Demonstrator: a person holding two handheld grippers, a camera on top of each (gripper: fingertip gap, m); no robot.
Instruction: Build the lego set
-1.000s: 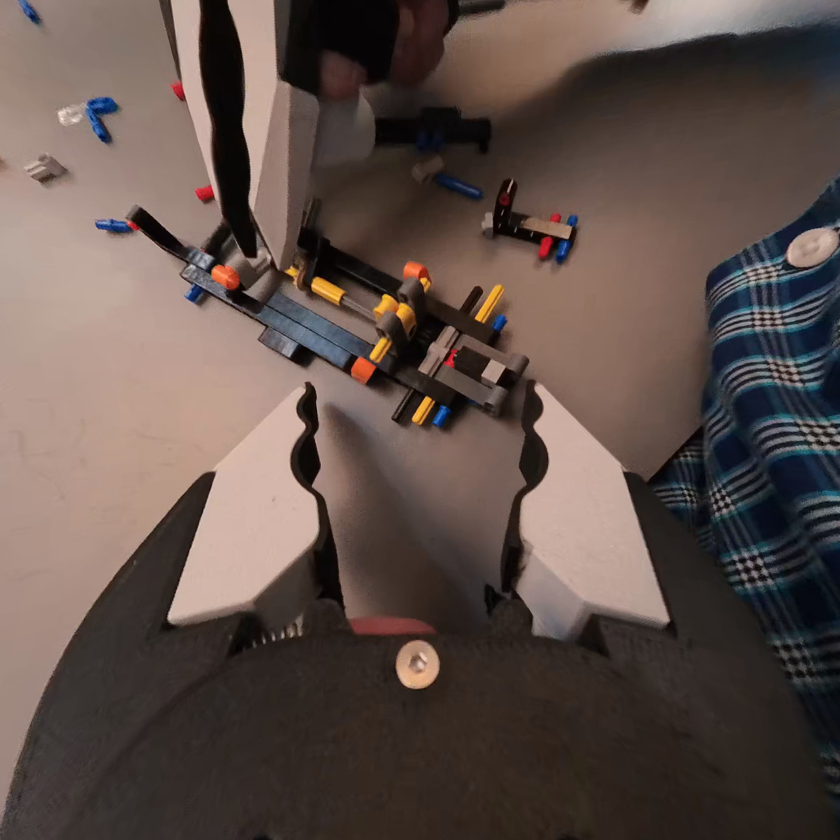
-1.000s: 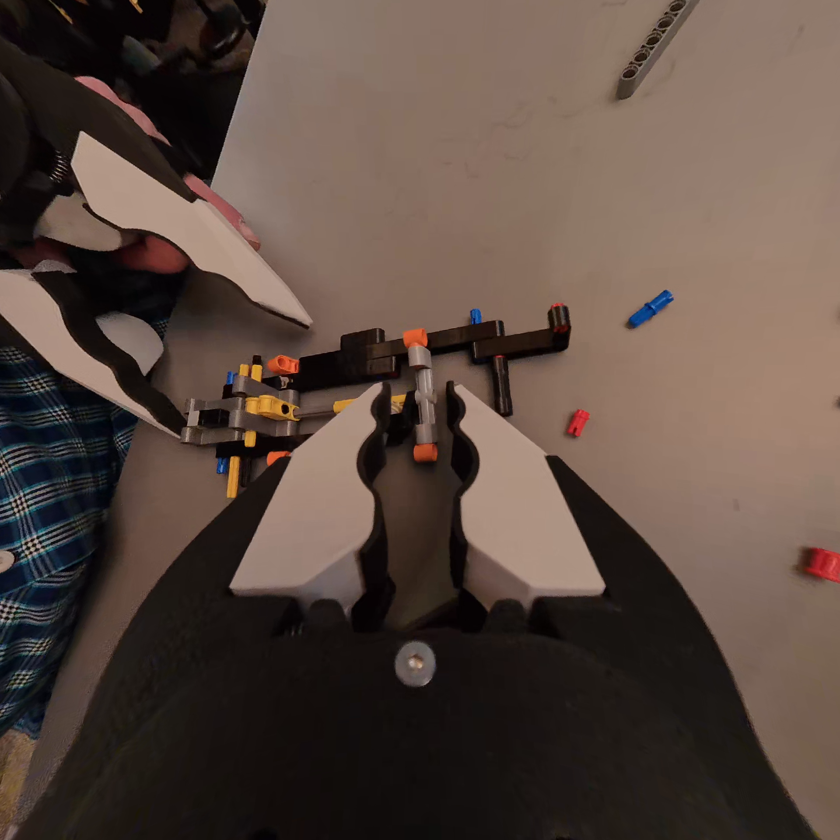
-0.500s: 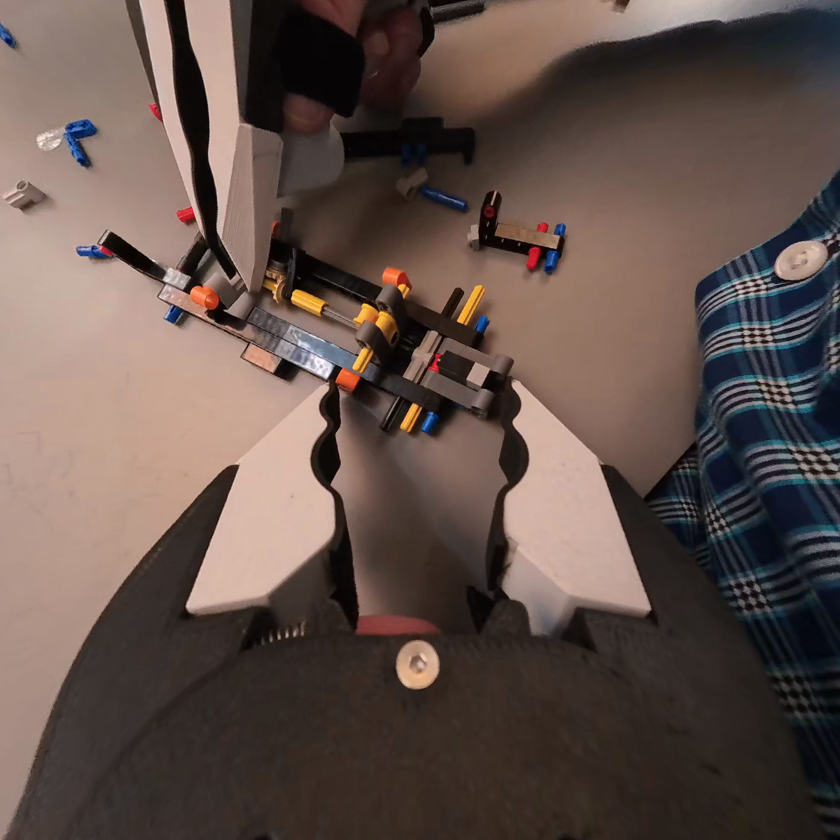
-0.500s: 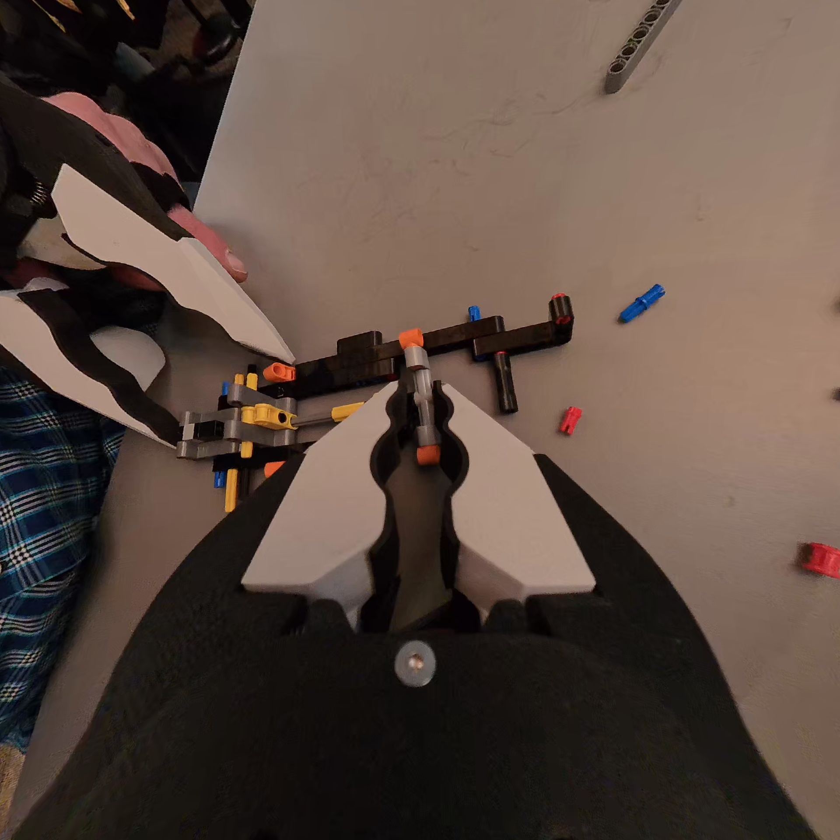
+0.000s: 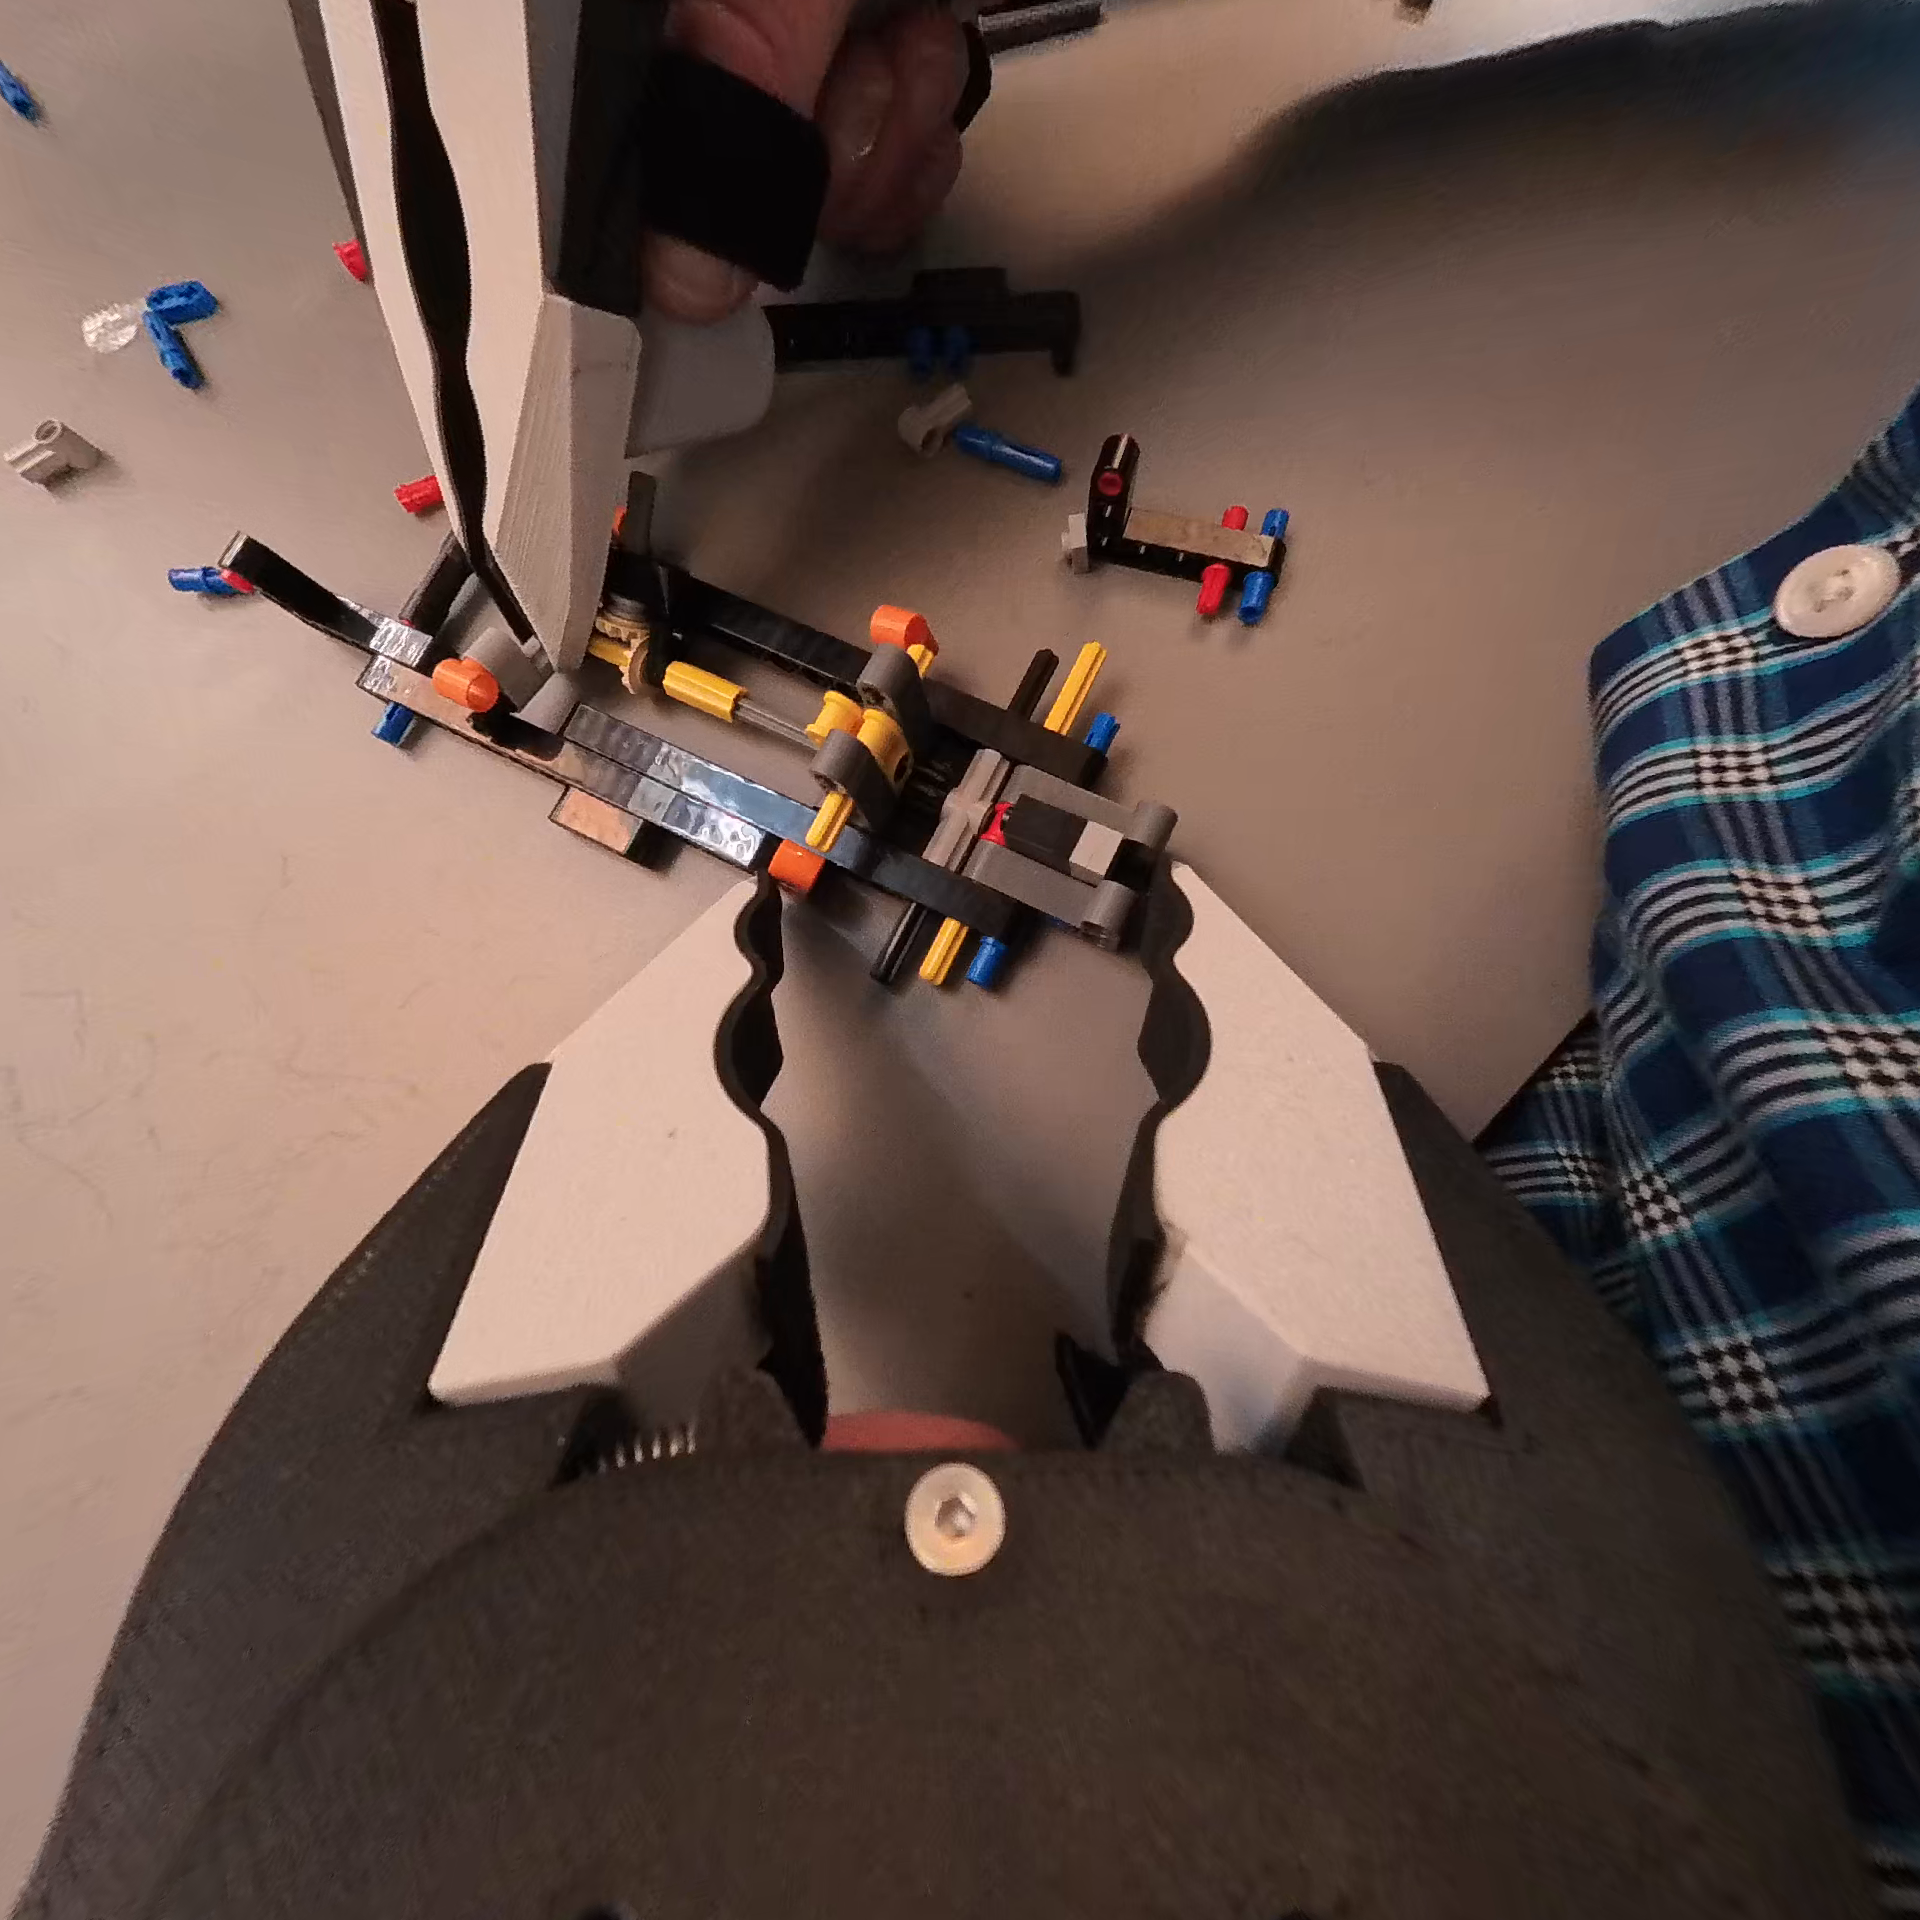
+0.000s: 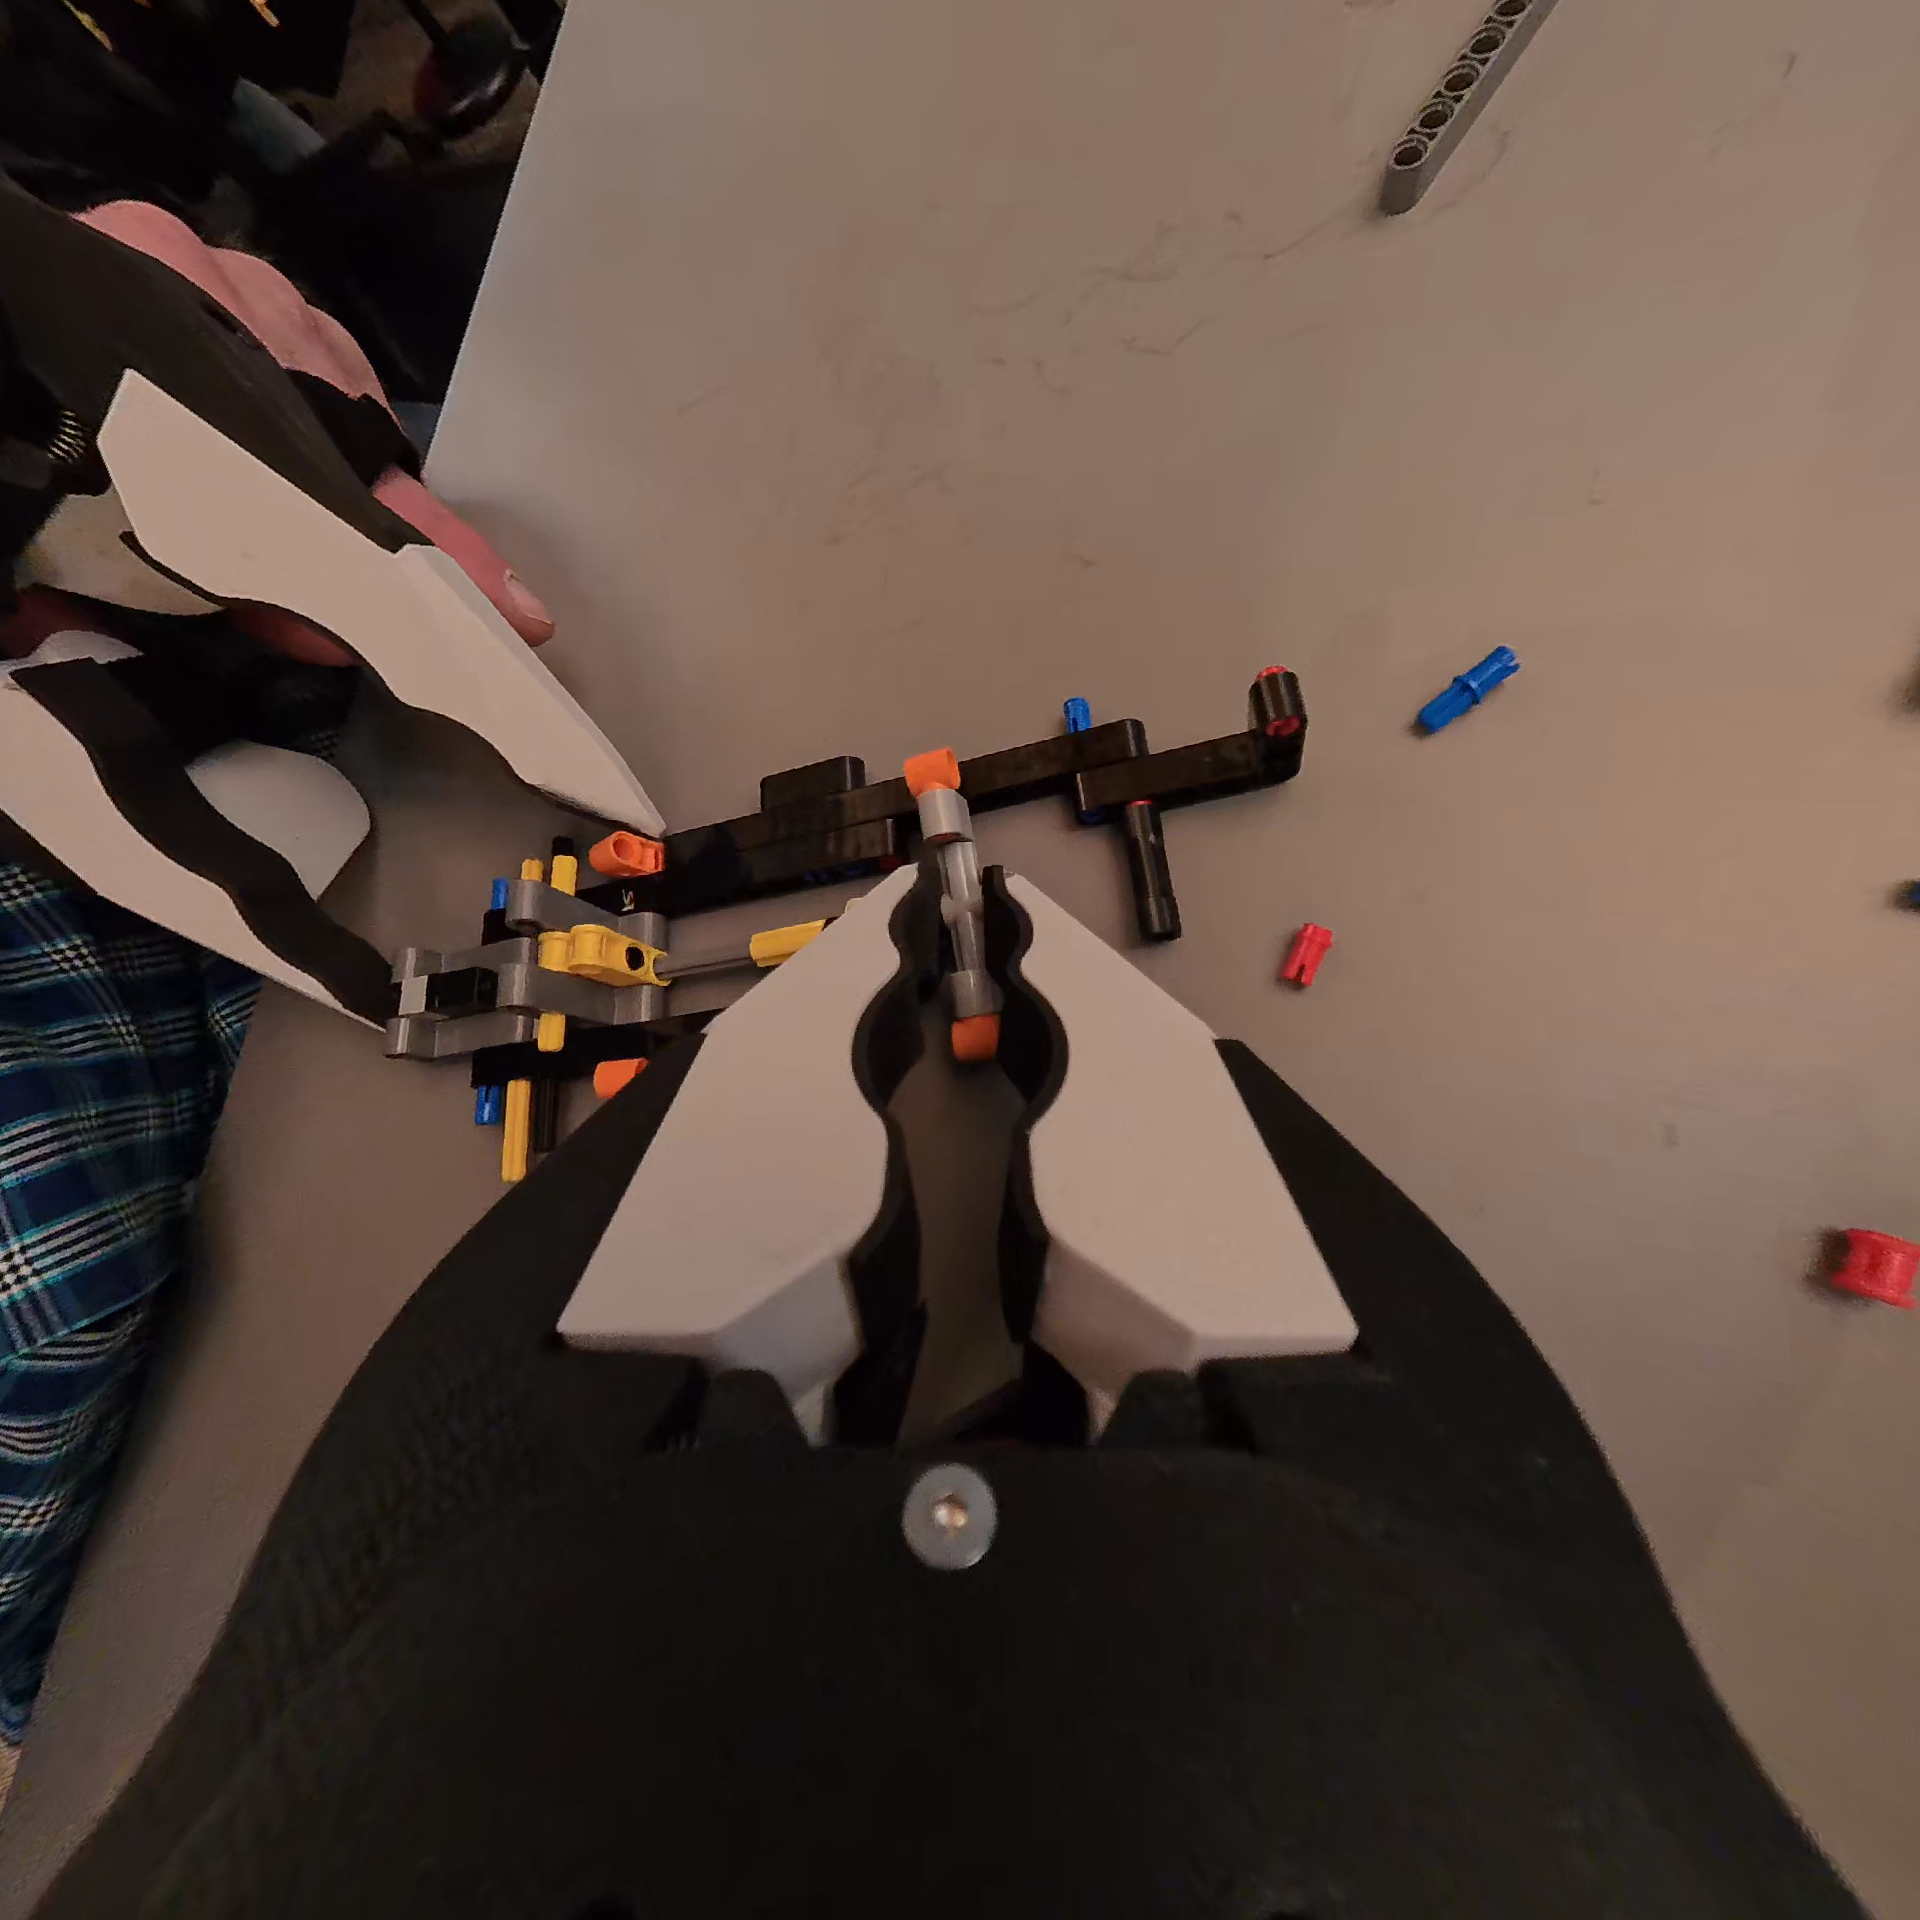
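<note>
A long lego assembly (image 5: pixel 727 769) of black beams with yellow, grey and orange parts lies on the grey table; it also shows in the right wrist view (image 6: pixel 831 831). My left gripper (image 5: pixel 966 894) is open, its tips on either side of the assembly's grey framed end (image 5: pixel 1049 852). In the right wrist view it (image 6: pixel 514 909) comes in from the left, one tip at an orange bush (image 6: pixel 623 854). My right gripper (image 6: pixel 956 878) is shut on a grey axle with orange ends (image 6: pixel 964 935) that crosses the black beams. From the left wrist view its fingers (image 5: pixel 551 468) stand almost upright over the assembly's far end.
Loose parts lie around: a small black sub-assembly (image 5: pixel 1174 540), a black beam with blue pins (image 5: pixel 935 322), a blue pin (image 6: pixel 1465 691), a red pin (image 6: pixel 1304 951), a red bush (image 6: pixel 1870 1262), a long grey beam (image 6: pixel 1455 104). A person's plaid shirt (image 5: pixel 1766 935) is at the table edge. To reach the red pin (image 6: pixel 1304 951) in a straight line is about 5 cm for my right fingers, about 12 cm for my left. My left wrist view (image 5: pixel 417 489) looks at it from another angle.
My right gripper has closed on the grey axle. My left gripper has moved forward to the assembly's grey end and its jaws have narrowed.
</note>
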